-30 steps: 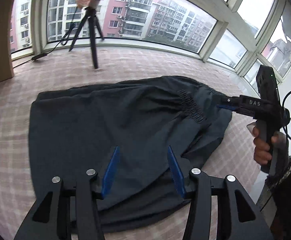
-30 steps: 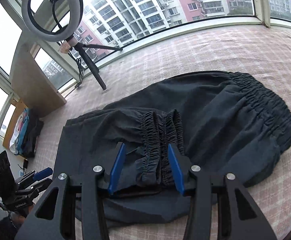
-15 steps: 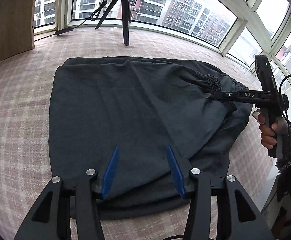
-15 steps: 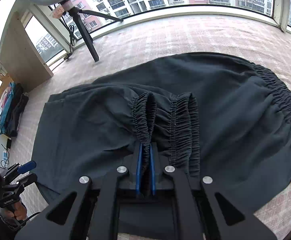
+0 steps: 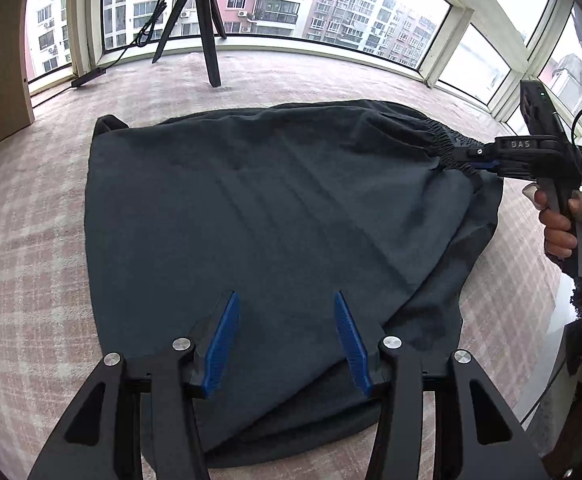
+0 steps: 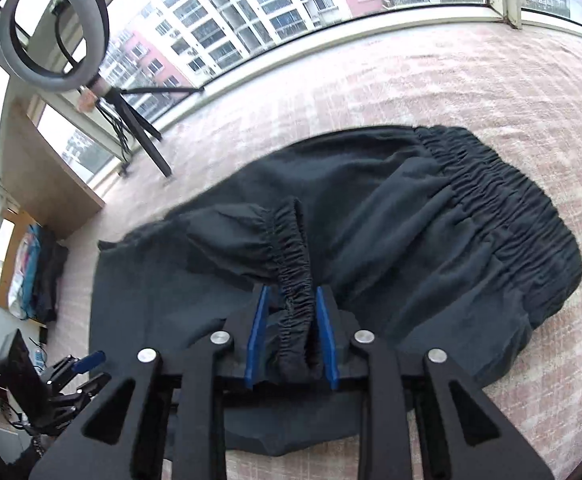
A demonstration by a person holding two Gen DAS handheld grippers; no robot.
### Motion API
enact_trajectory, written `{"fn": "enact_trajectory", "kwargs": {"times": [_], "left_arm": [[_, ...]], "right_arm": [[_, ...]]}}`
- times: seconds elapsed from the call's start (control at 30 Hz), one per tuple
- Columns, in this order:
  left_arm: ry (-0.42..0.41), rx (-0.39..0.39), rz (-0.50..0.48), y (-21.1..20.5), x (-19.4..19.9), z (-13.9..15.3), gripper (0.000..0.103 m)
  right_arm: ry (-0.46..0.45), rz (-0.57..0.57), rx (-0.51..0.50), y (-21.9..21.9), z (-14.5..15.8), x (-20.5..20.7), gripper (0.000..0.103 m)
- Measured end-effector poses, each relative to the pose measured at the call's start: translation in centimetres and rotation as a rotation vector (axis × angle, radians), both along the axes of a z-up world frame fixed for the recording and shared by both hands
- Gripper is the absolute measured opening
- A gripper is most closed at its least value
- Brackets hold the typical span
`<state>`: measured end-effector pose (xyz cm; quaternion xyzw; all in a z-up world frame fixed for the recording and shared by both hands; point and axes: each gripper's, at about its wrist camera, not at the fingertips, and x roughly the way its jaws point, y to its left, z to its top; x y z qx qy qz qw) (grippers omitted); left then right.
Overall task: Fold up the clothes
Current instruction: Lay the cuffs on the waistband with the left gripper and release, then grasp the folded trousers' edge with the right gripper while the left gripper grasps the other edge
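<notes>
While dark garment (image 5: 275, 216) lies flat on pink checked bed cover (image 5: 31, 264), your left gripper (image 5: 283, 340) hovers over garment's near hem, fingers spread, nothing between them. Garment's long axis runs from that hem rightward to elastic waistband (image 6: 503, 196). Right of garment's centre, your right gripper (image 6: 291, 332) has gathered elastic fold (image 6: 295, 256) between fingers; fingers parting, pads no longer pressing. Right hand nearer fold, so judged better placed for next fold.
</notes>
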<state>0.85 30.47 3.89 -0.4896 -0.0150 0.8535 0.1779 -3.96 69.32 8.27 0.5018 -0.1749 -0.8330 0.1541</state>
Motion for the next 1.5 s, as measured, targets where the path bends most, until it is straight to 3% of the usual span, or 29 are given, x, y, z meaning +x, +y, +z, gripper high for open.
{"fn": "enact_trajectory", "kwargs": {"times": [0.07, 0.2, 0.27, 0.33, 0.4, 0.53, 0.67, 0.8, 0.97, 1.03, 1.13, 1.37, 1.5], "left_arm": [[0.007, -0.03, 0.029, -1.1, 0.0, 0.0, 0.047], [-0.082, -0.032, 0.147, -4.8, -1.1, -1.9, 0.047], [-0.083, -0.032, 0.188, -6.3, -1.0, -2.3, 0.046], [-0.068, -0.099, 0.204, -7.0, -0.8, -2.3, 0.047], [-0.058, -0.079, 0.226, -8.1, -0.6, -1.4, 0.046], [-0.039, -0.017, 0.271, -10.6, -0.3, 0.6, 0.047], [-0.027, 0.029, 0.283, -13.1, -2.4, 2.2, 0.05], [-0.022, 0.003, 0.204, -13.4, -5.7, 2.7, 0.05], [-0.05, -0.024, 0.074, -13.8, -9.0, 2.4, 0.05], [-0.078, -0.003, 0.04, -14.4, -10.2, 1.8, 0.051], [-0.127, 0.055, -0.006, -15.5, -12.3, 0.9, 0.051], [-0.271, 0.198, -0.069, -16.1, -16.9, -2.9, 0.051], [-0.243, 0.188, -0.125, -14.8, -17.4, -2.7, 0.052]], "right_arm": [[0.01, -0.006, -0.01, 0.6, 0.6, 0.5, 0.033], [0.046, 0.026, -0.02, -0.8, 0.5, 1.1, 0.033], [0.018, 0.074, 0.035, -2.6, -0.7, 0.8, 0.033], [-0.005, 0.114, 0.121, -4.2, -1.8, 0.7, 0.033], [-0.021, 0.145, 0.188, -5.5, -2.5, 0.7, 0.033], [0.024, 0.08, 0.09, -4.0, 0.1, 2.1, 0.033], [0.07, 0.069, -0.007, -5.1, 2.7, 5.2, 0.033], [0.079, 0.136, -0.09, -10.1, 3.7, 9.5, 0.033], [0.124, 0.201, -0.109, -19.4, 2.8, 15.0, 0.033], [0.138, 0.23, -0.087, -23.6, 2.1, 16.3, 0.035], [0.18, 0.258, 0.003, -29.8, 1.0, 17.5, 0.054], [0.193, 0.303, 0.279, -40.4, -2.6, 17.7, 0.055], [0.175, 0.246, 0.421, -41.9, -3.7, 17.4, 0.055]]}}
